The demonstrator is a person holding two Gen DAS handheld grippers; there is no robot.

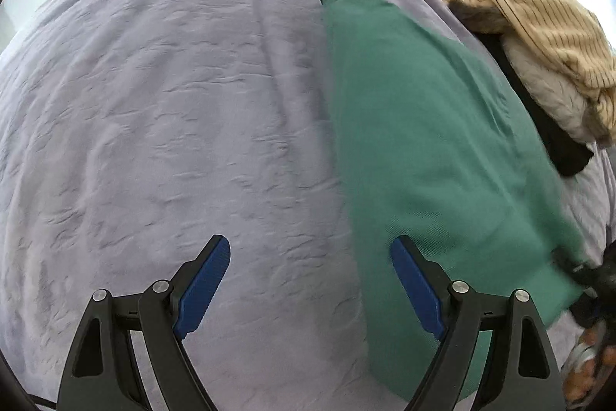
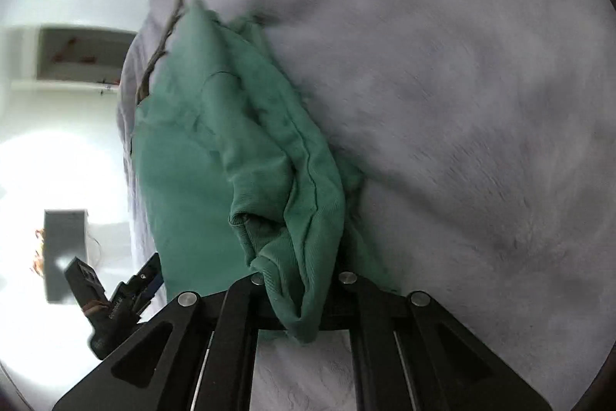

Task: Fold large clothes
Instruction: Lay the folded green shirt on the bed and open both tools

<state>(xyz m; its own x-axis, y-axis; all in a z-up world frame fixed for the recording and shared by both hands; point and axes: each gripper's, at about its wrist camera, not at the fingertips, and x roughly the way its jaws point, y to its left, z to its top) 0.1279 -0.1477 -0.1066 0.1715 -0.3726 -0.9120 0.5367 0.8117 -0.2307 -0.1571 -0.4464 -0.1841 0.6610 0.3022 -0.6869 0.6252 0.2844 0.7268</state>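
Holding my left gripper above the lilac bedspread, jaws spread wide and empty; the green garment is lying at two o'clock. My right gripper is clenching its bunched hem.

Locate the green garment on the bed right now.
In the left wrist view the green garment lies on the lavender blanket, right of centre, beside the tan striped clothes pile; the right gripper pinches its bunched end.
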